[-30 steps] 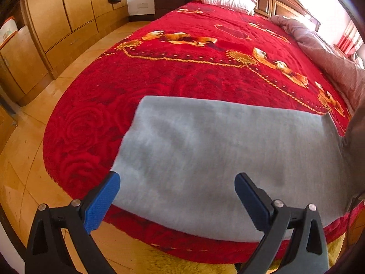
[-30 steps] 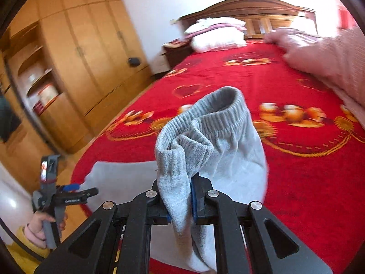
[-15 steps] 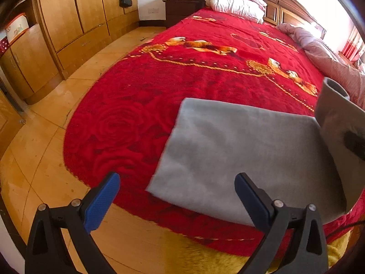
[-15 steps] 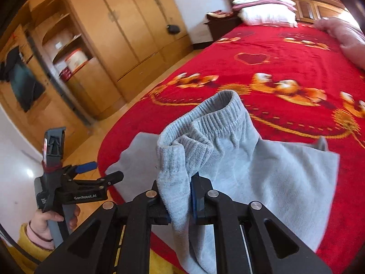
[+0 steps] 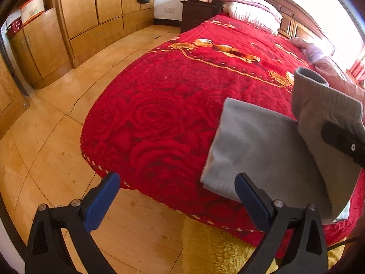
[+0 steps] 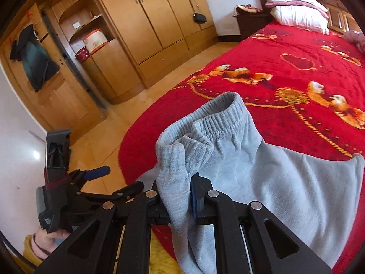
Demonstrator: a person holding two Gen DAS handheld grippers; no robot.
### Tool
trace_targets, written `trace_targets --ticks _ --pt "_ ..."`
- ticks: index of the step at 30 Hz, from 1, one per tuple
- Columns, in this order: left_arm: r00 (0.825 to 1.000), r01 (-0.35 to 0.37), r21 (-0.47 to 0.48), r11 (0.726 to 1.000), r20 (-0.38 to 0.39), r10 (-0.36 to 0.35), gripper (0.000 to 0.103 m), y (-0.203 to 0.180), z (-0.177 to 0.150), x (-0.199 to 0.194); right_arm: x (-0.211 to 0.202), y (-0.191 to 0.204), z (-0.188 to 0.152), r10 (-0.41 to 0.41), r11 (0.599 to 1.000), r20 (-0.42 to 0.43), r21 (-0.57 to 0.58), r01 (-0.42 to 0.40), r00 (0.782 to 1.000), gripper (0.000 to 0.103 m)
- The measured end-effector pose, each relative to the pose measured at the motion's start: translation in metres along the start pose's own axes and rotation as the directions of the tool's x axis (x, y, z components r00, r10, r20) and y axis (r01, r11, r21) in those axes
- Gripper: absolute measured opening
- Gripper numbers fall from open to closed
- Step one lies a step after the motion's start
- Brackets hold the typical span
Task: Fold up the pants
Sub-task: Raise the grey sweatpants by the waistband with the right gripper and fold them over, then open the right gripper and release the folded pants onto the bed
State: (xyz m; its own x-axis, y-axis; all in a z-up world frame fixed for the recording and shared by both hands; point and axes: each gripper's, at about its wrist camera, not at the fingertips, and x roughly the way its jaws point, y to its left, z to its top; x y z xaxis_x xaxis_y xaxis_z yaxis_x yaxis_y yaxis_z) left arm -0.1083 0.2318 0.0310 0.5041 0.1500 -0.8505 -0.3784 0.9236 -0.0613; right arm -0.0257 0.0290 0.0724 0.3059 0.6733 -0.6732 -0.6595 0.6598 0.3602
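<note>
Grey pants [image 5: 262, 146] lie on the red bedspread [image 5: 164, 114] near the foot of the bed. My right gripper [image 6: 180, 196] is shut on the ribbed waistband end [image 6: 205, 132], holding it lifted above the flat part of the pants [image 6: 296, 187]. In the left wrist view that raised waistband [image 5: 319, 100] hangs at the right with the right gripper's black finger on it. My left gripper [image 5: 175, 201] stands open and empty over the bed's edge, left of the pants; it also shows in the right wrist view as the left gripper [image 6: 109, 182], held by a hand.
Wooden wardrobes [image 6: 146, 22] line the left wall across a tiled floor [image 5: 68, 137]. A yellow rug [image 5: 205, 246] lies at the bed's foot. Pillows [image 6: 298, 13] and a pink quilt [image 5: 319, 54] sit at the far end by the headboard.
My right gripper has carried the waistband leftward over the flat pants and slightly lower. My left gripper has drifted left, away from the pants, toward the bed's corner, staying open.
</note>
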Motion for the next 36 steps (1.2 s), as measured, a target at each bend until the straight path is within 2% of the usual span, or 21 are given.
trace_targets --ticks 9,13,15,18,22,25,26,30,33,36 --pt "1.000 -0.007 -0.038 0.999 -0.006 0.007 0.102 0.018 -0.006 0.000 0.049 0.018 0.001 0.007 0.999 -0.075 -0.050 -0.011 0.997 0.013" --pt "1.000 -0.007 -0.049 0.999 -0.004 0.007 0.102 0.020 -0.006 0.001 0.067 0.021 -0.003 0.017 0.997 -0.113 -0.069 -0.025 0.993 0.023" --pt "1.000 -0.008 -0.048 0.999 -0.001 0.008 0.102 0.021 -0.005 0.001 0.068 0.025 -0.004 0.034 0.997 -0.114 -0.062 -0.042 0.993 0.033" --pt "1.000 -0.013 -0.045 0.999 0.001 0.013 0.102 0.021 -0.005 -0.002 0.061 0.030 -0.003 0.082 0.995 -0.097 -0.055 -0.087 0.992 0.040" --pt "1.000 -0.004 -0.051 0.999 0.005 0.004 0.102 0.022 -0.005 -0.007 0.042 0.026 -0.004 0.133 0.990 -0.064 -0.036 -0.135 0.989 0.040" --pt "1.000 0.021 -0.059 0.998 0.013 -0.020 0.102 0.020 -0.003 -0.014 0.022 0.011 -0.007 0.141 0.990 -0.044 0.013 -0.140 0.989 0.041" --pt "0.999 0.030 -0.057 0.998 0.017 -0.029 0.102 0.019 -0.001 -0.016 0.017 0.006 -0.008 0.127 0.992 -0.043 0.022 -0.126 0.991 0.041" --pt "0.996 0.078 -0.031 0.996 0.047 -0.077 0.102 0.004 0.007 -0.031 -0.009 -0.022 -0.021 -0.026 0.999 -0.057 0.023 0.027 0.998 0.040" --pt "0.993 0.103 -0.002 0.995 0.061 -0.103 0.102 -0.014 0.014 -0.037 -0.025 -0.043 -0.036 -0.137 0.989 -0.074 0.040 0.140 0.988 0.040" --pt "0.989 0.136 0.035 0.990 0.051 -0.138 0.100 -0.036 0.023 -0.035 -0.042 -0.065 -0.050 -0.202 0.976 -0.091 0.070 0.209 0.975 0.040"
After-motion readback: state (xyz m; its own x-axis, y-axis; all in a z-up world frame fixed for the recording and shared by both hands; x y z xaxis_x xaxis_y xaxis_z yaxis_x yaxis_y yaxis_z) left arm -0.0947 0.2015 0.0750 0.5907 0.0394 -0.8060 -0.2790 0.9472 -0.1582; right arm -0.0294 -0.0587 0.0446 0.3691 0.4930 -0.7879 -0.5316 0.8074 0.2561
